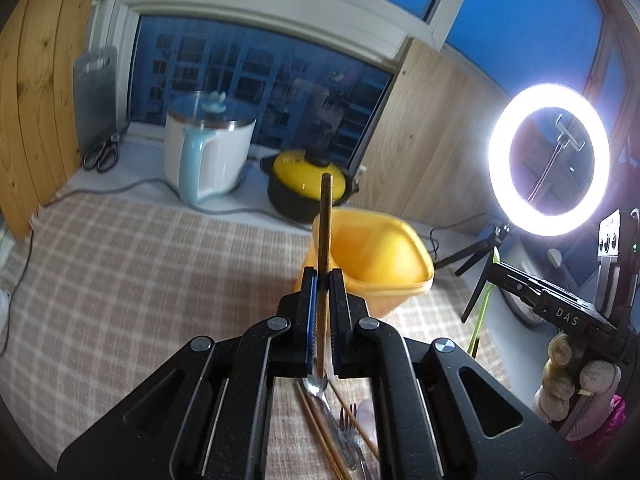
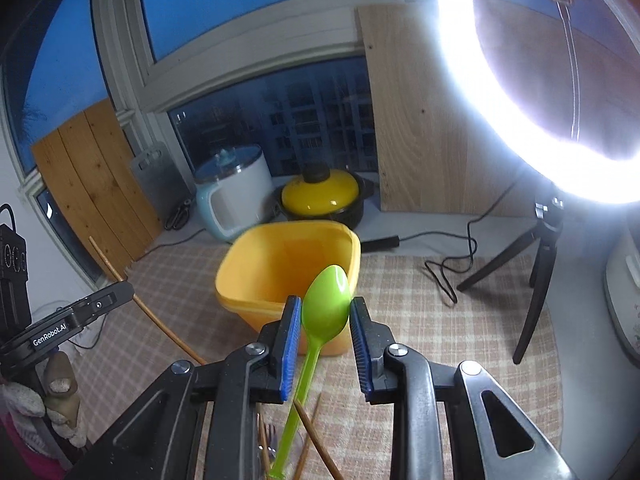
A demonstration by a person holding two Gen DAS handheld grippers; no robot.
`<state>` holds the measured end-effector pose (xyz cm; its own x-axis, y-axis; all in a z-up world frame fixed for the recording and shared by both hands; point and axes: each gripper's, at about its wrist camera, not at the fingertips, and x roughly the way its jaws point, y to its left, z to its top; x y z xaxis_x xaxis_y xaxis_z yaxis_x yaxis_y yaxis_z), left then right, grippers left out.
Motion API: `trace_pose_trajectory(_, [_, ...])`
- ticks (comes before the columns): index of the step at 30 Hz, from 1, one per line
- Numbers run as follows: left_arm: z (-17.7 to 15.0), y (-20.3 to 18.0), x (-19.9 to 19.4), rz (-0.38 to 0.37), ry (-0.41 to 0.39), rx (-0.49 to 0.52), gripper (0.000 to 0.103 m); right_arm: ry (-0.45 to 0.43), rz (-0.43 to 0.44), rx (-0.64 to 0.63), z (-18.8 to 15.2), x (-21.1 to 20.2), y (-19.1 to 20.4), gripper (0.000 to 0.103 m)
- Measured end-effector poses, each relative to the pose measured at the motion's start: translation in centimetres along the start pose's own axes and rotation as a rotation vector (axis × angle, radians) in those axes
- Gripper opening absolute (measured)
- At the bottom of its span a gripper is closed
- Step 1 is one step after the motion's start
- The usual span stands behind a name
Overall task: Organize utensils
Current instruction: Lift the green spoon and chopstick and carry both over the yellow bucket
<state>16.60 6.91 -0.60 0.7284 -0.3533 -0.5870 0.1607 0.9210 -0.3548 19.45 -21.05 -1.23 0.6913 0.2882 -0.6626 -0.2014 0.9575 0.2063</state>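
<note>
In front of me a checked cloth (image 1: 132, 264) covers the table. Beyond it runs a pale sill under a big white-framed window (image 2: 256, 68), deep blue above, with apartment blocks outside. Wooden panels (image 1: 36, 92) lean at both sides. A ring light (image 1: 550, 160) on a small black tripod (image 2: 536, 276) glares at my right, its cable (image 2: 452, 268) trailing.

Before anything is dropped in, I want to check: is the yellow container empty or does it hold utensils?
Empty. The right wrist view looks into the yellow container and shows only bare yellow walls and bottom, no utensil.
</note>
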Motion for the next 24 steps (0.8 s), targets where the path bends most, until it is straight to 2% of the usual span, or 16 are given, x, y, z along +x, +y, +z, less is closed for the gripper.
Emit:
trace_pose_trajectory(7, [2.4,-0.3,-1.2,-0.019,-0.051,0.005,0.003,-0.069,0.003,-0.01,3.0,-0.8,0.9,0.024])
trace_pose_trajectory(16, [6.6,-2.0,-2.4,-0.042,-0.148,0.042,0.003,-0.162,-0.065,-0.04,6.3,-0.4,1.9,0.024])
trace_pose_trajectory(24, [8.4,-2.8,0.0,-0.04,-0.148,0.043,0.003,-0.215,-0.116,-0.021,8.5,1.7,1.4,0.024])
